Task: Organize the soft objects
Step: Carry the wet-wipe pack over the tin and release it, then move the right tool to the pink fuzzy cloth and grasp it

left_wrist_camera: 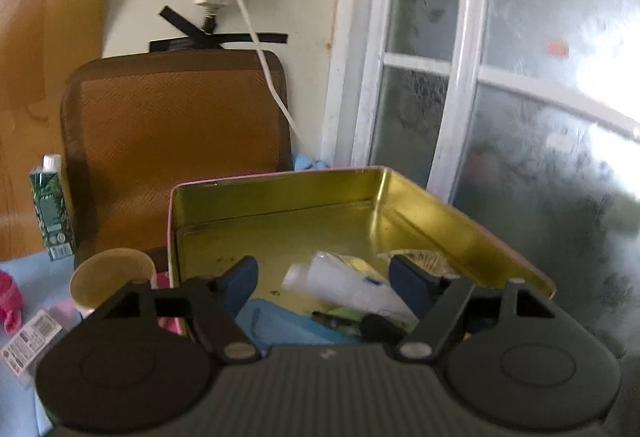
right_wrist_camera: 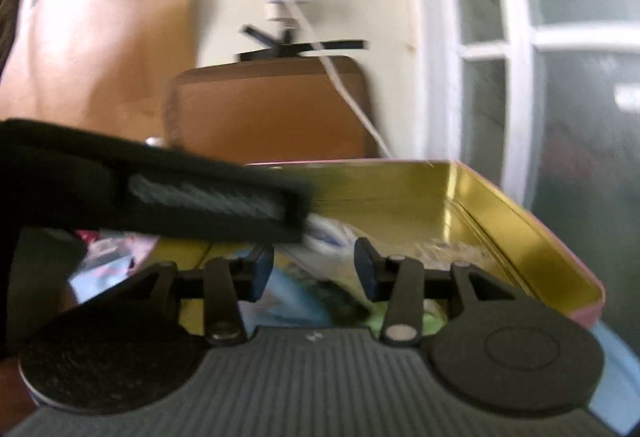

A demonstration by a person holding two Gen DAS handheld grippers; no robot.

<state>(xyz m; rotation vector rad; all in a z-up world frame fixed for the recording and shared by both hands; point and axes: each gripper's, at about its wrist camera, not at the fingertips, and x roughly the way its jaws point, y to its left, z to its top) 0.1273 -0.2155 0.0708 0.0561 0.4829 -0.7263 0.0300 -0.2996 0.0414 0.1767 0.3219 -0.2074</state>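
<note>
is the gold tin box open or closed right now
Open. The gold tin has no lid on it, and its shiny inside and a white tube lying in it show from above.

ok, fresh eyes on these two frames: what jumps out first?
The open gold-lined tin fills the middle of both views, holding a white plastic packet and a blue cloth at its near edge. Both claws, left claw and right claw, hang open over it, holding nothing. Behind the tin a brown cushion leans against the wall, with a paper cup at the tin's left.
</note>
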